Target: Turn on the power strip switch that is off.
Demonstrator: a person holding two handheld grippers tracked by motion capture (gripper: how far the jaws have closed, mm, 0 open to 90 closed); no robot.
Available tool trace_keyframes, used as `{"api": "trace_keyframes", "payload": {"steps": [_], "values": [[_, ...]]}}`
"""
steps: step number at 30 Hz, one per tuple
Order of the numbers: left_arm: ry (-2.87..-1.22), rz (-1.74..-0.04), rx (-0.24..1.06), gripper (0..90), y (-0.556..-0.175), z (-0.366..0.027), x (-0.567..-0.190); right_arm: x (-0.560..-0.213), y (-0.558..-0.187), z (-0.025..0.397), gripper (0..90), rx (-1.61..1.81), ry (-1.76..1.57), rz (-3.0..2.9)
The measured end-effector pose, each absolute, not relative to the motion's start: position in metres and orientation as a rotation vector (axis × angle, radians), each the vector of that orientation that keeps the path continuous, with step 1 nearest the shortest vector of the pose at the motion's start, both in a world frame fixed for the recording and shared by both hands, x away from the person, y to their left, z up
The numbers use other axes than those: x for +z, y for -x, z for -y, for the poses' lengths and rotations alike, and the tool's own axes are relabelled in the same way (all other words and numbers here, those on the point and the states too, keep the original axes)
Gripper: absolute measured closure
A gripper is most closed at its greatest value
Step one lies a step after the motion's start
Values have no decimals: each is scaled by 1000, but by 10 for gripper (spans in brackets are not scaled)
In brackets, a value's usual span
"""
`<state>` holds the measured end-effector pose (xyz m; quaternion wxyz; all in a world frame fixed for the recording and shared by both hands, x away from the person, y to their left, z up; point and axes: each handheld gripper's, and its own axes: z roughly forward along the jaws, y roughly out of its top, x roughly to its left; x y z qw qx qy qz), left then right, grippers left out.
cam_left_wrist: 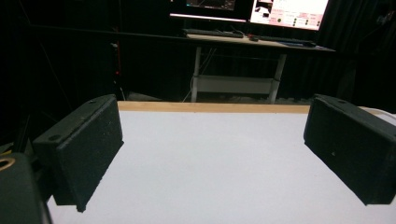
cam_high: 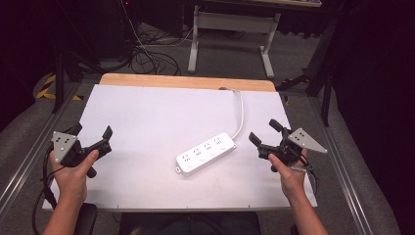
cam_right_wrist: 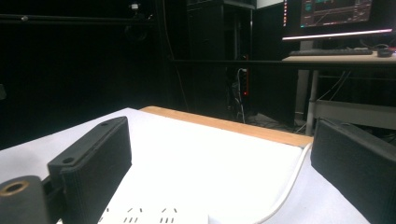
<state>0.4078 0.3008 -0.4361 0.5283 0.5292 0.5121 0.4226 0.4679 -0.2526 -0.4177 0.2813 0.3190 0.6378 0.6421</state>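
Observation:
A white power strip [cam_high: 205, 153] lies slantwise on the white table [cam_high: 147, 117], right of centre; its white cable [cam_high: 240, 115] runs to the far edge. My right gripper [cam_high: 265, 132] is open just right of the strip, nothing between its jaws. In the right gripper view the power strip [cam_right_wrist: 154, 216] peeks in at the bottom between the black fingers [cam_right_wrist: 93, 163], and the cable [cam_right_wrist: 285, 191] curves past. My left gripper [cam_high: 92, 131] is open at the table's left edge, held by a hand, well away from the strip. Between its fingers [cam_left_wrist: 84, 154] only bare table [cam_left_wrist: 210, 163] lies.
A wooden strip [cam_high: 186, 81] borders the table's far side. Metal rails [cam_high: 29, 156] run along both sides. Beyond the table stand a desk frame [cam_high: 230, 34] and tangled floor cables [cam_high: 147, 58]. Monitors [cam_left_wrist: 289, 11] glow on a far desk.

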Motion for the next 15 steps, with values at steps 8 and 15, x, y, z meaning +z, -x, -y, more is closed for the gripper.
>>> {"api": "trace_keyframes", "payload": {"steps": [8,15], "values": [[-1265,-1223,1010,49,-408,-301,-436,-417,-468,255,55,1728,-870,-1688],[-1264,-1223,1009,49,-408,-301,-436,-418,-469,255,55,1724,-866,-1689]]}}
